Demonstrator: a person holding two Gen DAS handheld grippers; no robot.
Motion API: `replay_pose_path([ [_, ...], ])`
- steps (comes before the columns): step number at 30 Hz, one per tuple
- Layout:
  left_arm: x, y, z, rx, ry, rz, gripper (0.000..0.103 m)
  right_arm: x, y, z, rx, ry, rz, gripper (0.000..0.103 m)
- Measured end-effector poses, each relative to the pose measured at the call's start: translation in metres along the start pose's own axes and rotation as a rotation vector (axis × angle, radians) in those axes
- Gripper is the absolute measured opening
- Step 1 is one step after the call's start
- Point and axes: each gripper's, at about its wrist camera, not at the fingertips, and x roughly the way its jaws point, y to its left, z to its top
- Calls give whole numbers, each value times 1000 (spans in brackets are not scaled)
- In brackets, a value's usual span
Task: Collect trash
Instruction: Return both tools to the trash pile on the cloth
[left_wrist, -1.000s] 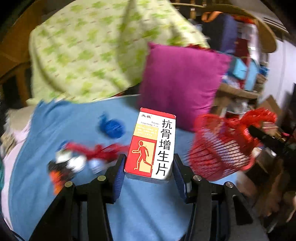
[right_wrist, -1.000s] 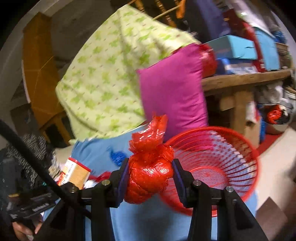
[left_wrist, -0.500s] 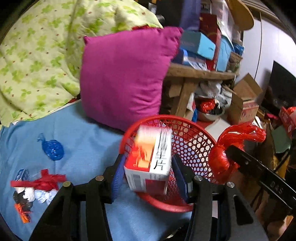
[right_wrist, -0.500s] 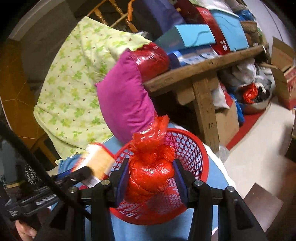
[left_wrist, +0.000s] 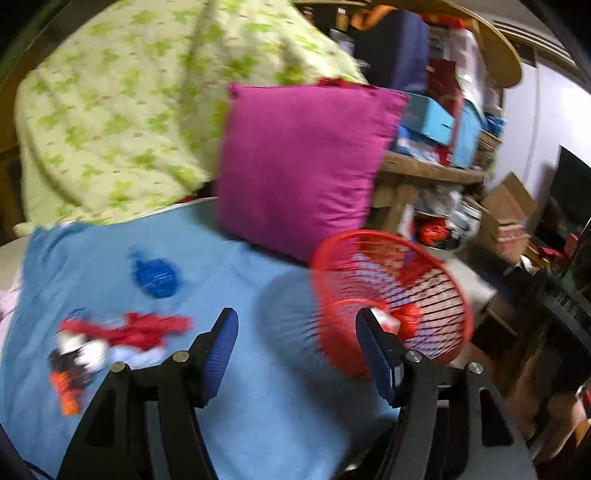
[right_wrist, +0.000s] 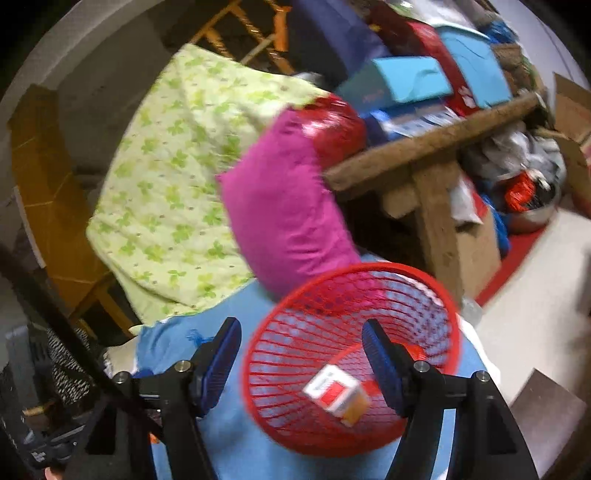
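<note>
The red mesh basket (left_wrist: 424, 280) (right_wrist: 369, 268) lies tipped on the blue sheet (left_wrist: 229, 280). Inside it are the red-and-white medicine box (right_wrist: 336, 391) (left_wrist: 386, 319) and a knotted red bag (left_wrist: 410, 317). My left gripper (left_wrist: 295, 332) hovers over the sheet just left of the basket; its jaws are opening with nothing between them. My right gripper (right_wrist: 301, 350) faces the basket mouth from above, jaws also opening and empty. On the sheet lie a blue wrapper (left_wrist: 157, 275), a red wrapper (left_wrist: 147, 328) and a blurred pile of small scraps (left_wrist: 74, 358).
A magenta pillow (left_wrist: 303, 162) leans behind the basket against a green-patterned quilt (left_wrist: 122, 110). A wooden bench (right_wrist: 424, 147) stacked with boxes stands to the right. Cardboard boxes (left_wrist: 506, 206) and clutter sit on the floor beyond the bed edge.
The left gripper let go of the medicine box and the right let go of the red bag; both now lie in the basket. Both jaws widened. The left view swung back left.
</note>
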Motion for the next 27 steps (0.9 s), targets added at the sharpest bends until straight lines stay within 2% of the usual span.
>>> replay_pose_path([
  [5,-42,92,-40,-119,-25,179,67,0,57,-9,-106,-18,109,71],
  [11,-84,199,-91,-257,-26,432,71,23,114,-30,-172,77,210,71],
  [15,-98,246,-118,-357,-15,498,71,48,136,-49,-181,167,251,71],
  [20,-92,264,-139,-387,11,506,71,86,154,-82,-188,298,283,71],
  [27,-58,269,-137,-371,33,431,71,153,166,-125,-198,497,310,71],
])
